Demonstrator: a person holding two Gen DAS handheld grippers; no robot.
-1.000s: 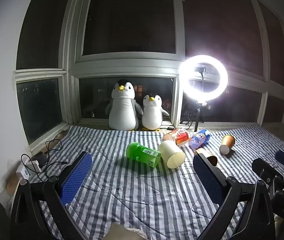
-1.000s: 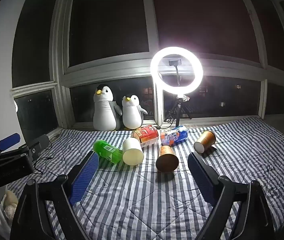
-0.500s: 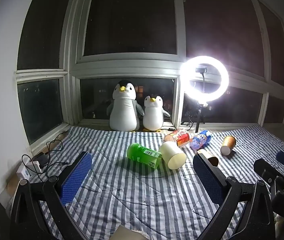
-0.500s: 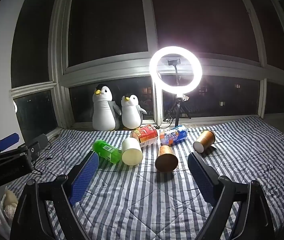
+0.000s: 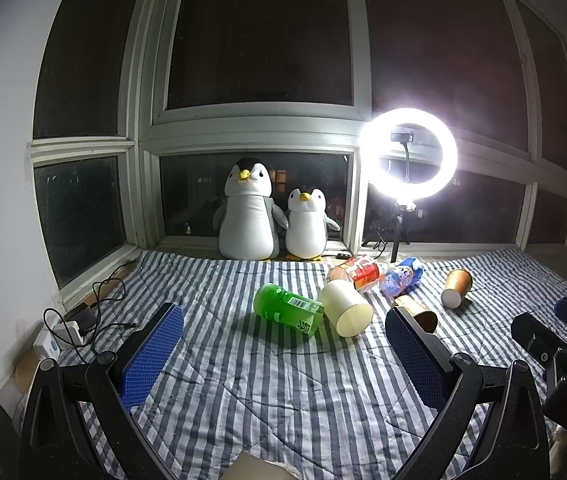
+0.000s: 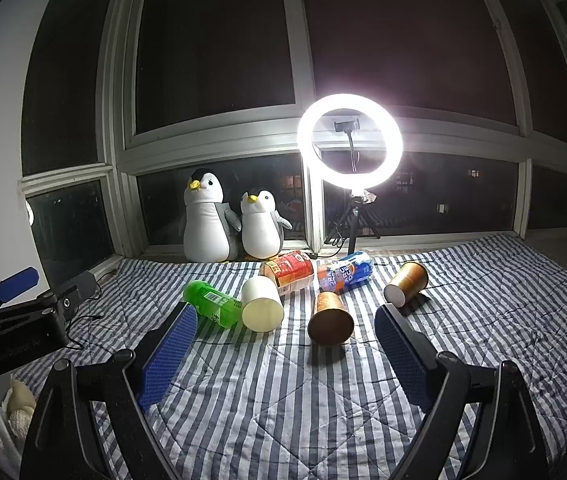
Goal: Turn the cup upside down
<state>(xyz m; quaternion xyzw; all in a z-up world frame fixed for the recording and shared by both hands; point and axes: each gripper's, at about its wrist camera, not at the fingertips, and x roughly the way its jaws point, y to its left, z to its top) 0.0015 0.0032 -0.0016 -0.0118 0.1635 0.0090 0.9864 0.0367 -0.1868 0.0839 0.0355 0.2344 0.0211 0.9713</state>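
I hold both grippers above the blue-and-white striped quilt (image 6: 283, 400), and I judge this to be the approach step, with nothing grasped yet. The right gripper (image 6: 285, 334) has its blue-padded fingers spread wide and empty, and the left gripper (image 5: 283, 334) is likewise spread and empty. Several cups lie on their sides on the quilt; the copper-brown paper cup (image 6: 329, 316) sits nearest, framed between my right fingers with its mouth towards me, so I take it as the one to flip. Just beside it to the left lies a cream paper cup (image 6: 261, 304), touching a green plastic bottle (image 6: 213, 304); a second copper cup (image 6: 405, 284) lies further right. Next I would need to move the right gripper forward and down, straddle the cup's wall, close gently so the paper does not crush, then lift and rotate it mouth-down.
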